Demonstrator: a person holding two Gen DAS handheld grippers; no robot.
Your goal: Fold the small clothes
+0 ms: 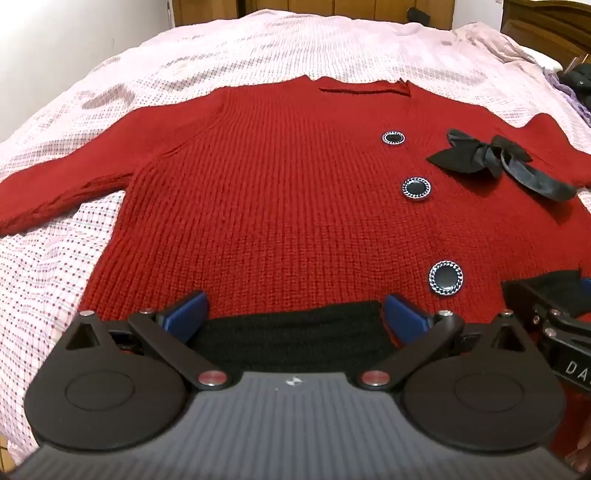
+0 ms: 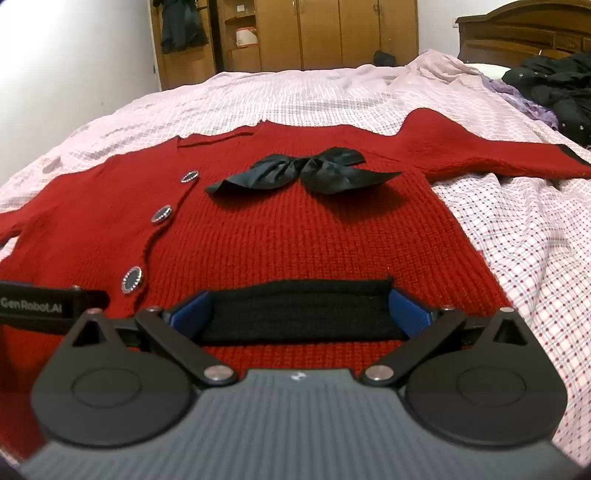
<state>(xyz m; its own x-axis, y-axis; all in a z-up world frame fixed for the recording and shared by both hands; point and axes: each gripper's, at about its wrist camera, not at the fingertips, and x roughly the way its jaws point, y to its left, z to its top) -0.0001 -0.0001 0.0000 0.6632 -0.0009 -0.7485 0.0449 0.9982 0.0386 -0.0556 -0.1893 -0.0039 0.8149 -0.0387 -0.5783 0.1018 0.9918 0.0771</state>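
Note:
A small red knit cardigan [image 1: 280, 206] lies flat on the bed, sleeves spread, with three dark round buttons [image 1: 416, 188] and a black ribbon bow [image 1: 495, 158]. It also shows in the right wrist view [image 2: 303, 236], with the bow [image 2: 306, 173]. My left gripper [image 1: 295, 314] is open, its blue fingers either side of the black hem band [image 1: 291, 339]. My right gripper [image 2: 301, 310] is open too, straddling a black hem patch [image 2: 299, 314]. The right gripper's body [image 1: 554, 332] shows at the left view's right edge.
The bed has a pink checked sheet [image 1: 44, 280]. Dark and purple clothes [image 2: 554, 88] are piled at the far right near the wooden headboard [image 2: 524, 33]. Wooden wardrobes [image 2: 295, 33] stand beyond the bed.

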